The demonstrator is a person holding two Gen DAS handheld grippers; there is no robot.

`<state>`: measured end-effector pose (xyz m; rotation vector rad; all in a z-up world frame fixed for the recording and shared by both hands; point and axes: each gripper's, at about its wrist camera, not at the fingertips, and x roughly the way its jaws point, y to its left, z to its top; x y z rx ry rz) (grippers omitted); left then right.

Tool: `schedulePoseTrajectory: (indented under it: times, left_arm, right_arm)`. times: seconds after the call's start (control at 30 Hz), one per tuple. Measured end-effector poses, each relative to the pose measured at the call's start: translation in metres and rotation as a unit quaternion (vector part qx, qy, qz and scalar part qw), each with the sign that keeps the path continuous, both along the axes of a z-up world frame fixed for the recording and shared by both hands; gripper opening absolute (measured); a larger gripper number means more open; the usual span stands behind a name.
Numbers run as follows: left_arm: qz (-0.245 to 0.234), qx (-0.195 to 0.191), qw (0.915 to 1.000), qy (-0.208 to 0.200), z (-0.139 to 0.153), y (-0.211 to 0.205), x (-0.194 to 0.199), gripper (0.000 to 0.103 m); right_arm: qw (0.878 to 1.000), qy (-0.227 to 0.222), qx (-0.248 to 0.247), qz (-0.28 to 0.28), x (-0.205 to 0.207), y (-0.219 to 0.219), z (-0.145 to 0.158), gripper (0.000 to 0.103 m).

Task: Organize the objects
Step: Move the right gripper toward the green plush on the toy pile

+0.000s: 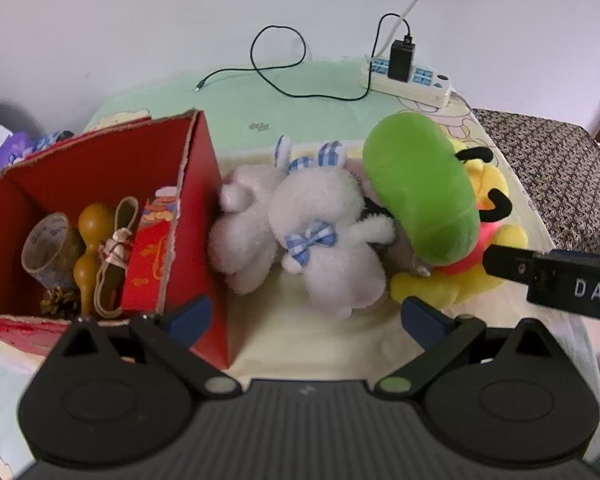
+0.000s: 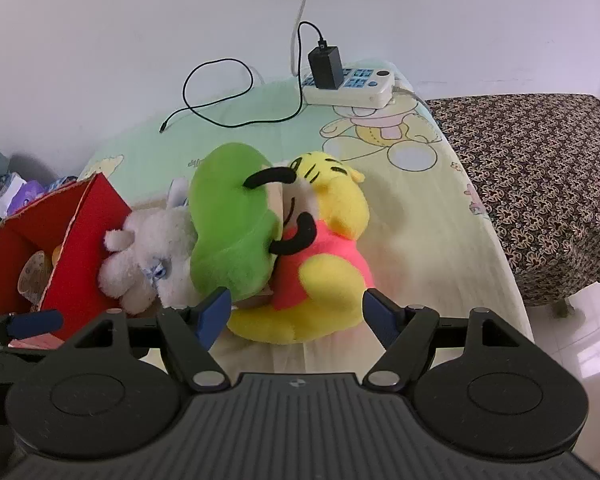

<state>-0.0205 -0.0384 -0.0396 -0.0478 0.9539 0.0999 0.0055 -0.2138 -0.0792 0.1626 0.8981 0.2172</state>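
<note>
While both grippers, left (image 1: 306,316) and right (image 2: 296,312), gape empty, three plush toys crowd one red box (image 1: 204,216); only the left view shows its contents.

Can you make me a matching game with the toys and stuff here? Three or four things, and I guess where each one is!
Things:
1. white bunny
2. brown gourd
3. black charger
4. yellow bear

Places:
A. plugged into the power strip
B. inside the red box
C. in front of the right claw
D. lying just outside the red box

Pairs: 1-D, 2-B, 3-A, 4-C
</note>
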Motion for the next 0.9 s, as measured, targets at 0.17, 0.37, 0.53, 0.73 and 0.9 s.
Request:
schedulePoseTrajectory:
  times: [0.17, 0.37, 0.53, 0.73, 0.9]
  left_arm:
    - [0.005, 0.003, 0.9999, 0.01, -0.007, 0.0, -0.001, 0.101]
    - [0.004, 0.001, 0.9999, 0.01, -0.012, -0.001, -0.001, 0.101]
    - [0.001, -0.005, 0.9998, 0.017, -0.021, -0.003, 0.0, 0.101]
    - [0.004, -0.006, 0.9996, 0.027, -0.032, -0.006, 0.002, 0.101]
    - [0.0, 0.009, 0.9996, 0.026, -0.033, -0.012, 0.002, 0.101]
  right_arm:
    - [1.0, -0.001, -0.005, -0.003, 0.0, 0.001, -0.004, 0.075]
    - [1.0, 0.001, -0.011, 0.0, -0.002, 0.007, -0.009, 0.075]
    - [1.0, 0.0, -0.009, 0.001, -0.004, 0.007, -0.013, 0.075]
    - [1.0, 0.002, -0.014, 0.004, -0.004, 0.005, -0.021, 0.075]
    - [1.0, 0.003, -0.014, 0.007, -0.004, 0.005, -0.024, 0.075]
